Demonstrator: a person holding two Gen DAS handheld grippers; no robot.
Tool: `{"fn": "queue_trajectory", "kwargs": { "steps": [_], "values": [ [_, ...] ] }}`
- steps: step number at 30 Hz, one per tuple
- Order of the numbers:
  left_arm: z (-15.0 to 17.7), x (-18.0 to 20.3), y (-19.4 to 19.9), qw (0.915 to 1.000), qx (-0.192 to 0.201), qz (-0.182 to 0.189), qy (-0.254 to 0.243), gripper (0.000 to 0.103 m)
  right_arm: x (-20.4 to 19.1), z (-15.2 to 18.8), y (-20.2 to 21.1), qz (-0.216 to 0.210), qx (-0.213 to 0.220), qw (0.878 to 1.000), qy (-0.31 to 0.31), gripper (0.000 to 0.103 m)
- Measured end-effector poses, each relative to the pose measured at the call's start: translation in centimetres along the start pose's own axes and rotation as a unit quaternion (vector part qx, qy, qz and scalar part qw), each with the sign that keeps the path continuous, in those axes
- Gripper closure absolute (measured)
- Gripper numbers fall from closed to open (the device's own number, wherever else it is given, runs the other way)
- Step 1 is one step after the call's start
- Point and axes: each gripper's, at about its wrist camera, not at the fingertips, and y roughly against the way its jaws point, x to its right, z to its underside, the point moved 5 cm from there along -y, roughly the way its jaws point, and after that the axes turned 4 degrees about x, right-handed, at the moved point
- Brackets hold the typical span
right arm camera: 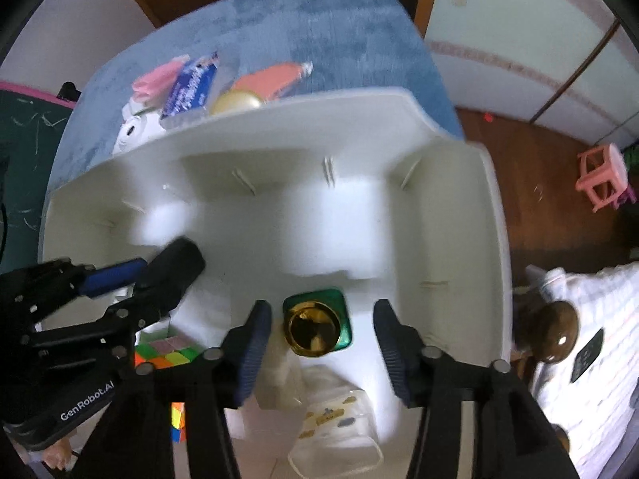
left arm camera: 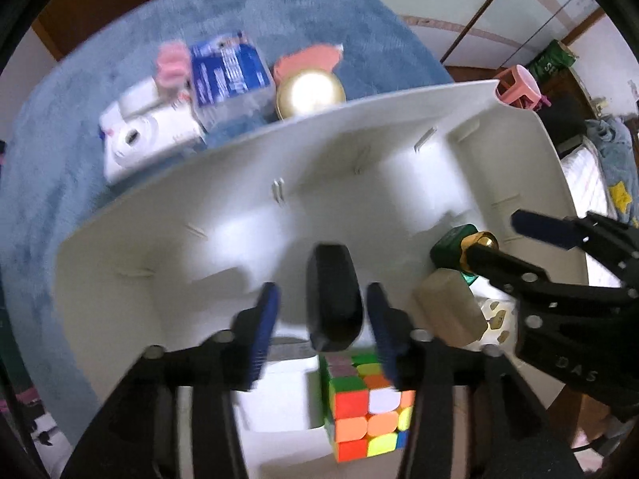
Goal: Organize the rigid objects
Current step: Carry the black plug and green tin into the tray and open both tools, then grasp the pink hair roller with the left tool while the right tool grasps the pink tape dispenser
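A white plastic bin (left arm camera: 279, 135) sits on a blue rug. My left gripper (left arm camera: 323, 331) points down into it, open, with a black oblong object (left arm camera: 333, 299) standing between the pads and a gap on each side. A colourful puzzle cube (left arm camera: 367, 403) lies just below it. My right gripper (right arm camera: 325, 347) also points down into the bin, open around a green bottle with a gold cap (right arm camera: 315, 327) without touching it. Each gripper shows in the other's view: the right gripper (left arm camera: 515, 243) by the bottle (left arm camera: 463, 247), the left gripper (right arm camera: 135, 291) by the black object (right arm camera: 175, 271).
In the bin also lie a beige block (left arm camera: 447, 307) and a clear pouch (right arm camera: 335, 419). Beyond its far wall on the rug are a white camera (left arm camera: 135, 139), a blue box (left arm camera: 227, 76), a gold tin (left arm camera: 309, 92) and pink items. A pink stool (right arm camera: 603, 175) stands on the floor.
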Motion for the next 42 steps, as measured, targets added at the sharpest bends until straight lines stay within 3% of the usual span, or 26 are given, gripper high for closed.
{"fn": "queue_trajectory", "kwargs": {
  "steps": [3, 14, 22, 25, 30, 42],
  "values": [
    [0.1, -0.3, 1.6, 0.9999, 0.013, -0.008, -0.002, 0.036, -0.5, 0.1, 1.6, 0.003, 0.016, 1.0, 0.011, 0.047],
    [-1.4, -1.1, 8.1, 0.9981, 0.055, 0.005, 0.025, 0.035, -1.2, -1.4, 7.1, -0.051, 0.061, 0.997, 0.004, 0.047],
    [-4.4, -2.5, 12.2, 0.9954, 0.086, -0.015, 0.04, 0.035, -2.3, -3.4, 10.1, -0.076, 0.083, 0.994, -0.001, 0.047],
    [-5.9, -3.5, 13.3, 0.9941, 0.093, -0.042, 0.036, 0.035, -2.1, -4.7, 10.7, -0.084, 0.085, 0.993, -0.01, 0.047],
    [-8.8, -5.7, 12.8, 0.99, 0.078, -0.108, 0.045, 0.035, -1.8, -8.0, 10.7, -0.074, 0.087, 0.993, -0.032, 0.047],
    [-15.3, -9.7, 7.2, 0.9911, 0.03, -0.083, 0.1, 0.035, 0.0, -15.9, 4.6, -0.102, 0.029, 0.984, -0.141, 0.047]
  ]
}}
